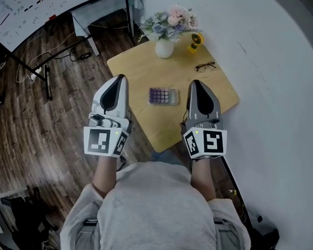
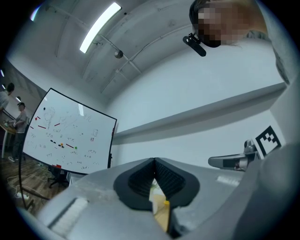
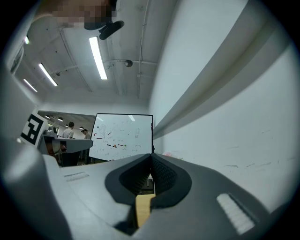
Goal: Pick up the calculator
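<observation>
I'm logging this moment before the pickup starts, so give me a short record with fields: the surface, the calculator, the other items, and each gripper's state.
surface: wooden table beside a white wall
target: calculator, lying flat on the table, between the two grippers in the head view, untouched
other items: vase of flowers, yellow object, glasses, all on the far part of the table
left gripper: fingers shut, nothing held
right gripper: fingers shut, nothing held

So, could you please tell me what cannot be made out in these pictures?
- Calculator: head view, keys too small to read; both gripper views miss it, aimed at the wall.
- Yellow object by the vase: head view, too small to identify.
- Whiteboard writing: all views, too small.
</observation>
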`<state>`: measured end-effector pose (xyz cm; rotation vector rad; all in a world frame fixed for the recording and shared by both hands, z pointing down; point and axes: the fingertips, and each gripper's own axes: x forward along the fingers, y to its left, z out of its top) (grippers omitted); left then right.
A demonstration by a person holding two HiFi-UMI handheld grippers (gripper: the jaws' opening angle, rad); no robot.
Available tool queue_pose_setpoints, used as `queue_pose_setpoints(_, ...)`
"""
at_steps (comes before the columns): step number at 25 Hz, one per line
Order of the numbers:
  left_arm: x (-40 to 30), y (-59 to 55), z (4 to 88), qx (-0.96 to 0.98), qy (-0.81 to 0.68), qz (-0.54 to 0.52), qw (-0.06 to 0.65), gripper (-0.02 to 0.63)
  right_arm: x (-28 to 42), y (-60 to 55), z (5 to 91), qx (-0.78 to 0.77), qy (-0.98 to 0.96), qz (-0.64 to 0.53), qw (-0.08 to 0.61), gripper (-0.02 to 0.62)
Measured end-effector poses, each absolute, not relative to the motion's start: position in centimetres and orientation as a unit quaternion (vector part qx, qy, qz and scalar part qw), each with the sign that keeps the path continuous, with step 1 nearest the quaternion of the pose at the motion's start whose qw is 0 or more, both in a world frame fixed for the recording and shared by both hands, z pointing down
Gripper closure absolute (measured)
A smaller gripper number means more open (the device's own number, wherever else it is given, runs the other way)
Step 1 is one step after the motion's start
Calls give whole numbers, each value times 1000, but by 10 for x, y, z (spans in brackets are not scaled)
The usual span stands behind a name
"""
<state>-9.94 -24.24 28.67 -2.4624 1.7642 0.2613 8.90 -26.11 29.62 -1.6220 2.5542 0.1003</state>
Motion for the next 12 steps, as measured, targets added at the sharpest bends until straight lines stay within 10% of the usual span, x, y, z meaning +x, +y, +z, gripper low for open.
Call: queue_pose_setpoints(12,-97,-286,334,-792,609,50,-5,601,84,-323,345,-500,865,-41,-1,594)
